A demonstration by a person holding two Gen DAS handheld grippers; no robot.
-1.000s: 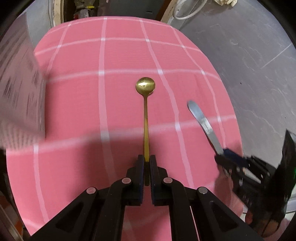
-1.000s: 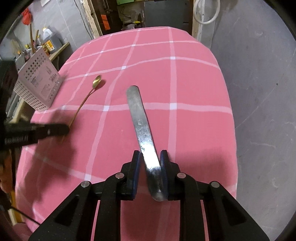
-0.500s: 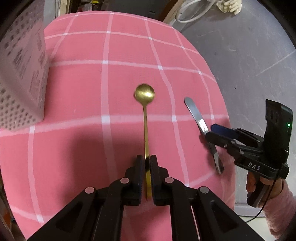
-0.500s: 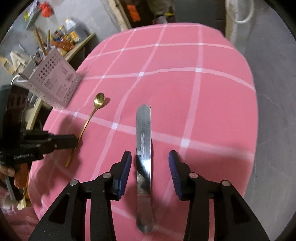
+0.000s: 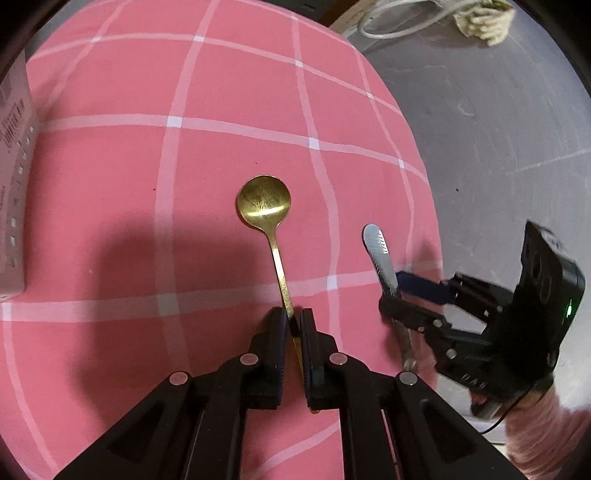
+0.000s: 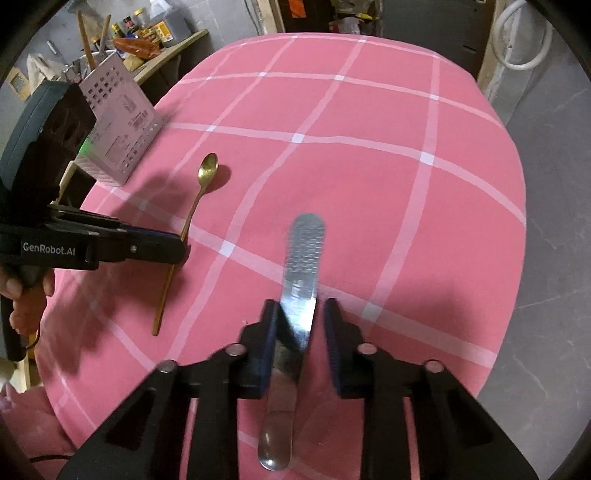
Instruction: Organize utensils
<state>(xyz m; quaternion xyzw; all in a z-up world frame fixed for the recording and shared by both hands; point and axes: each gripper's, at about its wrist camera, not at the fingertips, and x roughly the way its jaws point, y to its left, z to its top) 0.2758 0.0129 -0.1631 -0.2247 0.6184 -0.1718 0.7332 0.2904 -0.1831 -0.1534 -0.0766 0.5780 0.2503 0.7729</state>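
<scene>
A gold spoon (image 5: 264, 204) lies over the pink checked tablecloth (image 5: 110, 177), bowl pointing away. My left gripper (image 5: 292, 318) is shut on the spoon's thin handle. The spoon also shows in the right wrist view (image 6: 207, 170), with the left gripper (image 6: 177, 248) across its handle. A steel butter knife (image 6: 302, 266) lies on the cloth between the fingers of my right gripper (image 6: 300, 314), which is open around it. The knife (image 5: 377, 248) and right gripper (image 5: 395, 291) also show at the right of the left wrist view.
A white perforated utensil holder (image 6: 118, 122) stands at the table's left edge; it also shows in the left wrist view (image 5: 13, 184). A cluttered shelf (image 6: 155, 35) lies behind it. Grey floor (image 6: 554, 221) drops off past the table's right edge.
My right gripper let go of the knife and opened, and its jaws now stand closer around the blade. My left gripper stayed shut on the spoon, and the holder slid toward the left edge of its view.
</scene>
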